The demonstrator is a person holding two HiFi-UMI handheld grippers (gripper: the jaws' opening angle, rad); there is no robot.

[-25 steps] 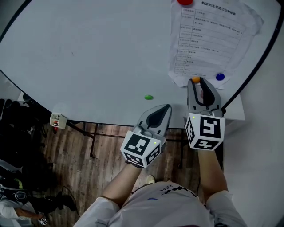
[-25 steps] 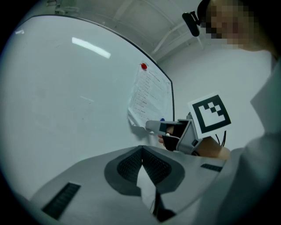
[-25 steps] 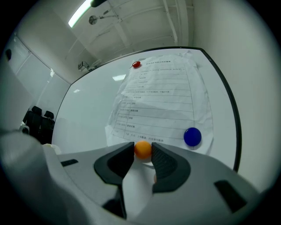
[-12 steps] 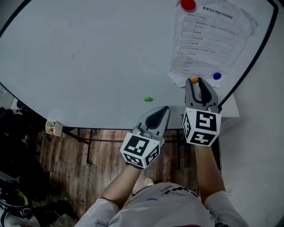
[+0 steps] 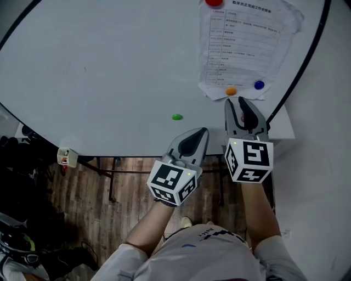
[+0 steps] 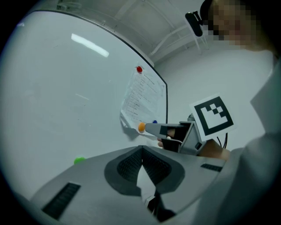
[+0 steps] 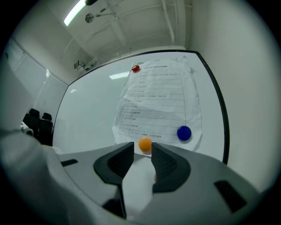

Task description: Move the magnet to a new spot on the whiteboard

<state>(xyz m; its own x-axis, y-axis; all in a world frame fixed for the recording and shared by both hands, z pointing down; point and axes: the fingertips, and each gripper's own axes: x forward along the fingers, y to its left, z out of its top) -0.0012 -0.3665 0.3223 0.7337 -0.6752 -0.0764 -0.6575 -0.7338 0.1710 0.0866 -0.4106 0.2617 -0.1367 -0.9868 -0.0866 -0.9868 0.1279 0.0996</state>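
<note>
On the whiteboard (image 5: 109, 66) a printed sheet (image 5: 241, 44) is pinned by a red magnet (image 5: 213, 2), an orange magnet (image 5: 231, 91) and a blue magnet (image 5: 259, 85). A green magnet (image 5: 176, 117) sits alone on bare board. My right gripper (image 5: 239, 101) is open, its tips just short of the orange magnet (image 7: 145, 144), which shows in the gap beyond the right gripper (image 7: 142, 150) in its own view. My left gripper (image 5: 204, 131) is shut and holds nothing, below and right of the green magnet (image 6: 80, 161). The left gripper (image 6: 141, 148) in its own view points along the board.
The board's black frame (image 5: 307, 60) curves down the right, with white wall beyond it. Below the board's lower edge are the stand's legs (image 5: 112, 175) over a wooden floor. A small box (image 5: 64, 157) hangs at the lower left, near dark clutter (image 5: 22, 164).
The right gripper's tips were at the orange magnet; now a small gap lies between them and the magnet stays on the sheet. The left gripper has barely moved.
</note>
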